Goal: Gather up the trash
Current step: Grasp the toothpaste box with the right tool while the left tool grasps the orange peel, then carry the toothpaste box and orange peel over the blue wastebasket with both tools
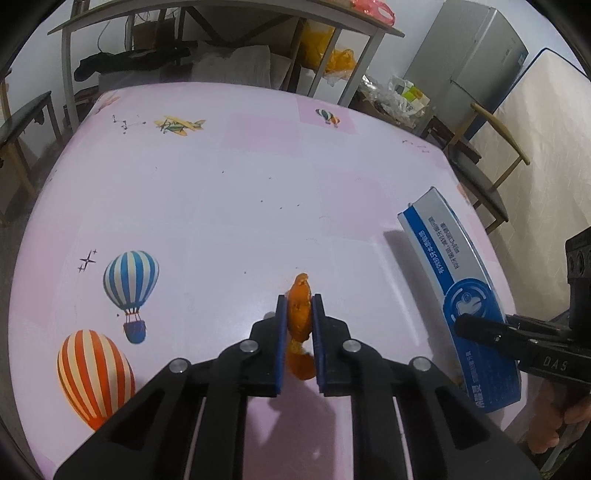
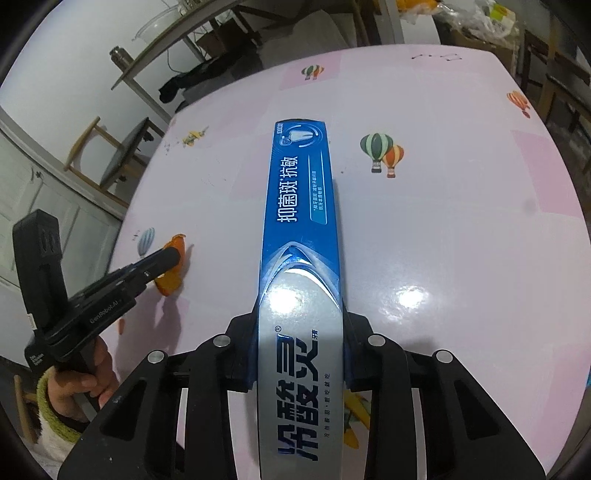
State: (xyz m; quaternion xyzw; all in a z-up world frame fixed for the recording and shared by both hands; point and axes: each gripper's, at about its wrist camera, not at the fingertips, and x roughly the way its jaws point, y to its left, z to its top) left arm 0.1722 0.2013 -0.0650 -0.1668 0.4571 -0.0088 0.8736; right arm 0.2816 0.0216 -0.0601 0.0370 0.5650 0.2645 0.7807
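Observation:
A piece of orange peel (image 1: 301, 286) sits between the blue pads of my left gripper (image 1: 299, 306), which is shut on it just above the pink tablecloth (image 1: 221, 206). A long blue-and-white toothpaste box (image 2: 301, 177) runs forward from my right gripper (image 2: 300, 314), whose fingers are shut on its near white end. In the left wrist view the same box (image 1: 443, 240) lies at the table's right side, with a right finger (image 1: 467, 326) on its round logo. The right wrist view shows the left gripper (image 2: 171, 254) on the peel (image 2: 170, 284) at the left.
The tablecloth carries printed balloons (image 1: 131, 280) and planes. A hand (image 2: 74, 384) holds the left gripper's handle. Beyond the table stand a metal-legged shelf table (image 1: 221, 22), a grey fridge (image 1: 476, 62), wooden chairs (image 1: 491, 177) and a pale mattress (image 1: 546, 147).

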